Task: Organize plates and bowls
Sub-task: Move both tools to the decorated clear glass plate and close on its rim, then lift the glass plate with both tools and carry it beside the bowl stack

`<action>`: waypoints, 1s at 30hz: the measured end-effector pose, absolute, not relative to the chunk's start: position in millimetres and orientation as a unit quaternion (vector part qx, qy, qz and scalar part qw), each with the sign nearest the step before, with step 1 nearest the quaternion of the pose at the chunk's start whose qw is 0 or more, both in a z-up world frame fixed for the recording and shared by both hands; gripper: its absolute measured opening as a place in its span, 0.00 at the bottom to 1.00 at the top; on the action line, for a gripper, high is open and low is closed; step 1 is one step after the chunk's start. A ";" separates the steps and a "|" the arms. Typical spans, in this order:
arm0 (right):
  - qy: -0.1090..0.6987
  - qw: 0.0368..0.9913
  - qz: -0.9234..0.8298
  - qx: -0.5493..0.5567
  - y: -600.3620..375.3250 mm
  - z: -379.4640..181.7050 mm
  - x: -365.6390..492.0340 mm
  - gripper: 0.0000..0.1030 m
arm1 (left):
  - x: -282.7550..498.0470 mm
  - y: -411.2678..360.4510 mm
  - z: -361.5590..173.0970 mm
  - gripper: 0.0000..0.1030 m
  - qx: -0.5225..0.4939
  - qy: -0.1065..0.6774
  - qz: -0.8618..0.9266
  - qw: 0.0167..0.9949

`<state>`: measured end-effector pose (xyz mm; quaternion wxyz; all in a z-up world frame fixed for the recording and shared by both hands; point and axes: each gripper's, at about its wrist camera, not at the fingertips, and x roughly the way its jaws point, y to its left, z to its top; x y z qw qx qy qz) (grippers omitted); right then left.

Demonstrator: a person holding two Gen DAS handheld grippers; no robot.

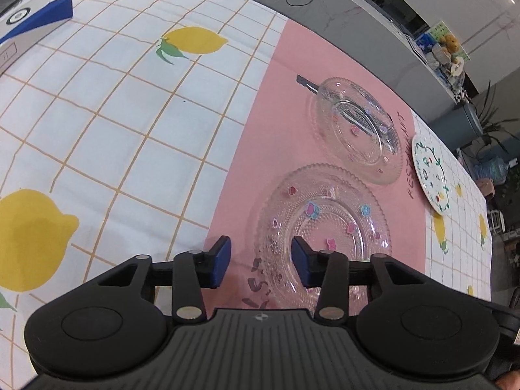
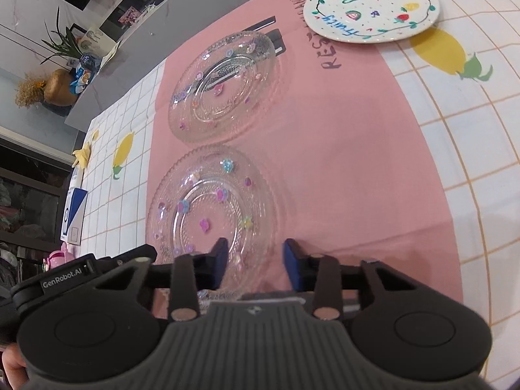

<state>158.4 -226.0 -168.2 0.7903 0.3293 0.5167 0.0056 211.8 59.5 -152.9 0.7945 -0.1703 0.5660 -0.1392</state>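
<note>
Two clear glass plates on a pink mat (image 1: 260, 130) on the table: near plate (image 1: 325, 227) and far plate (image 1: 356, 130) side by side. Left gripper (image 1: 261, 261) and right gripper (image 2: 255, 265) at the near plate's rim, fingers apart, not pinching. White painted plate (image 2: 372, 6) farther off.

A worktop (image 1: 130, 123) covered by a white checked cloth printed with lemons carries a pink paper mat (image 2: 341, 136), on which two clear glass plates (image 2: 214, 208) (image 2: 224, 87) sit close together, a white painted plate (image 2: 373, 3) resting at the mat's far corner.
</note>
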 end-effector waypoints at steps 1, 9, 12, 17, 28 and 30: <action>0.516 0.790 0.006 0.331 -226.3 -168.9 159.2 0.28 | 213.0 59.7 -153.7 0.43 -0.175 0.567 -0.138 0.793; 0.505 0.801 0.003 0.320 -222.9 -172.2 164.6 0.12 | 218.7 55.3 -159.2 0.17 -0.184 0.561 -0.137 0.795; 0.506 0.800 -0.001 0.321 -224.7 -173.1 164.8 0.08 | 218.3 56.1 -158.3 0.12 -0.185 0.560 -0.143 0.795; 0.515 0.792 -0.003 0.330 -227.2 -171.7 164.0 0.07 | 217.1 55.2 -154.6 0.11 -0.176 0.560 -0.147 0.796; 0.499 0.797 -0.003 0.341 -229.0 -145.2 152.7 0.08 | 206.4 57.3 -126.7 0.10 -0.179 0.543 -0.158 0.805; 0.492 0.800 -0.005 0.343 -230.4 -138.5 148.5 0.08 | 202.7 56.0 -118.0 0.10 -0.178 0.536 -0.164 0.808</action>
